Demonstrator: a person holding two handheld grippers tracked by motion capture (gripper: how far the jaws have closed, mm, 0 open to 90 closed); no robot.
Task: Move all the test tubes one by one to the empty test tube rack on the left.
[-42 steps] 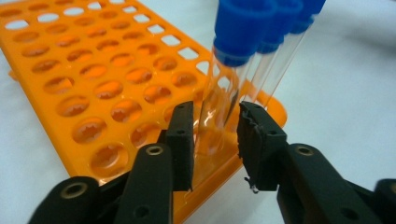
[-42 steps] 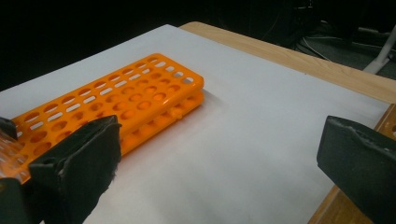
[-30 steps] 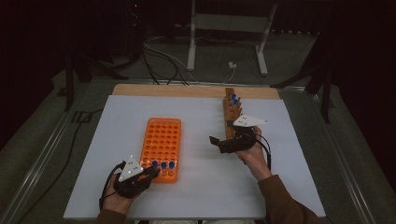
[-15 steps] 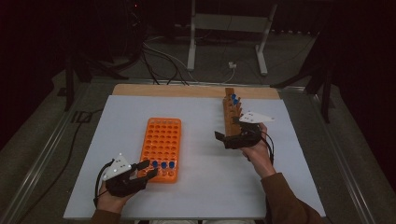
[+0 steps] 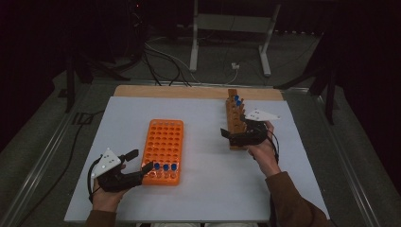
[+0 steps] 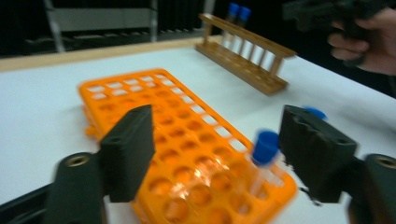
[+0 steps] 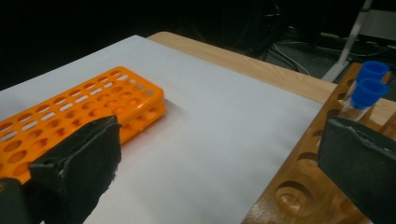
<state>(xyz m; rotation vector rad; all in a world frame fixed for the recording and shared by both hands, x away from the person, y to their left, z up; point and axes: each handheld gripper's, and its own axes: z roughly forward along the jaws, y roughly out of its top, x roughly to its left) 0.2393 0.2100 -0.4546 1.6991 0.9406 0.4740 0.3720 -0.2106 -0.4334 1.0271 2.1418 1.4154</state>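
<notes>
now, at the near left of the table, the left gripper [image 5: 141, 161] sits just off the near end of the orange rack [image 5: 163, 144], jaws spread and having just been opening; in the left gripper view a blue-capped tube [image 6: 262, 161] stands upright in a hole at the rack's near end, between the two jaws but with neither pad pressing on it. high view shows three blue caps [image 5: 165, 167] in a row along that near end, remaining holes of the rack look vacant. orange rack lies lengthwise on the white sheet [image 5: 203, 184], left of centre. right gripper [image 5: 226, 135] hovers at the near end of the wooden rack [image 5: 232, 124], jaws apart with nothing between them; in the right gripper view its right jaw sits over the wooden rack's top bar, left jaw out over bare white sheet. two blue-capped tubes [image 5: 236, 100] stand upright at the wooden rack's far end, close together. wooden rack runs lengthwise on the right half of the table, well apart from the orange rack. a strip of bare wooden tabletop [image 5: 189, 91] shows along the far edge beyond the sheet. left gripper view is blurred.
</notes>
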